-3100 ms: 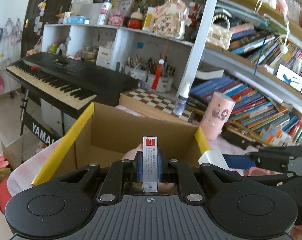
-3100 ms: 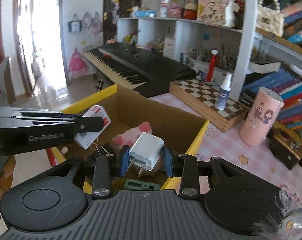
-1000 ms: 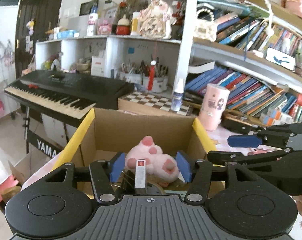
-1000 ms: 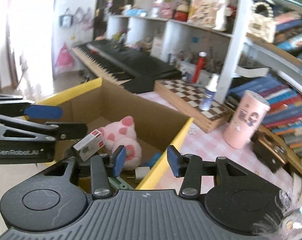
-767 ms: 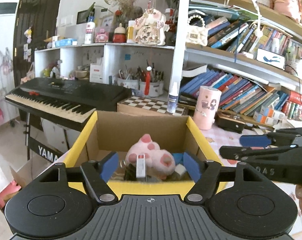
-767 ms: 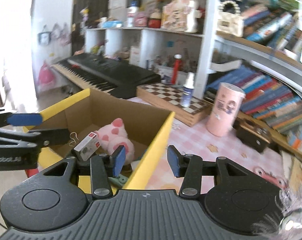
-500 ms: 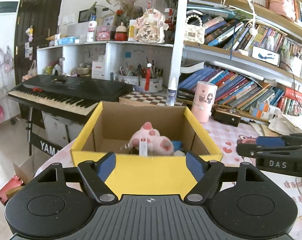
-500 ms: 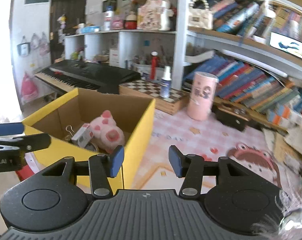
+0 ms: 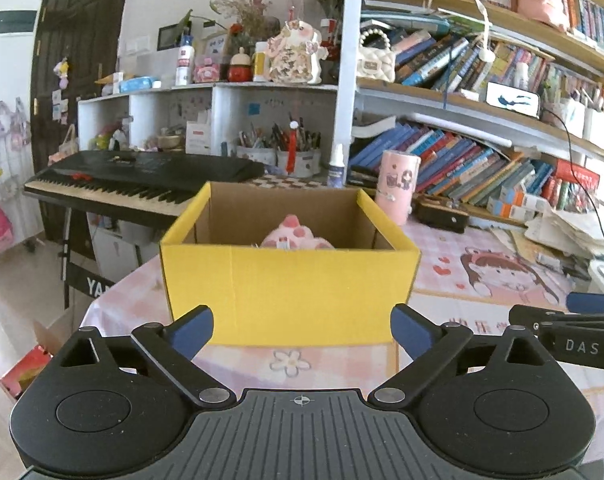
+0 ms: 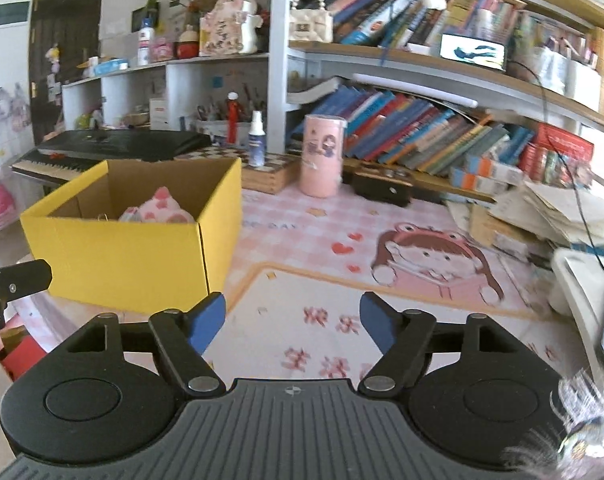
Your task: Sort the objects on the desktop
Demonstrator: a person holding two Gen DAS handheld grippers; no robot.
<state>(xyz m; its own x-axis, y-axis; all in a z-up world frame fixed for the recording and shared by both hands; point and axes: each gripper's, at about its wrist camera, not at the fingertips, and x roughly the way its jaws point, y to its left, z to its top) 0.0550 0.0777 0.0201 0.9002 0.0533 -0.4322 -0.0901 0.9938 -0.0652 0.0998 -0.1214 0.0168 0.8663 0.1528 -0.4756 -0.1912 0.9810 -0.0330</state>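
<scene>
A yellow cardboard box (image 9: 289, 292) (image 10: 129, 256) stands on the pink patterned desk mat (image 10: 342, 288). Inside it lies a pink plush toy (image 9: 295, 236) (image 10: 157, 210), with a small white-and-red box just showing at its front. My left gripper (image 9: 302, 330) hangs in front of the box's near wall, its jaws wide and still opening, nothing between them. My right gripper (image 10: 291, 320) is over the bare mat to the right of the box, jaws opening and empty. The right gripper's fingers (image 9: 582, 320) show at the right edge of the left wrist view.
Behind the box stand a pink cylindrical tin (image 10: 324, 156), a small spray bottle (image 10: 255, 140) on a chessboard case, a black case (image 10: 382, 188) and a keyboard (image 9: 141, 180). Book-filled shelves line the back. Papers and a white device (image 10: 574, 280) crowd the right edge.
Both grippers have pulled back out of the box and widened their jaws; the small box and the white charger were let go into the box. The right gripper swung right over the mat.
</scene>
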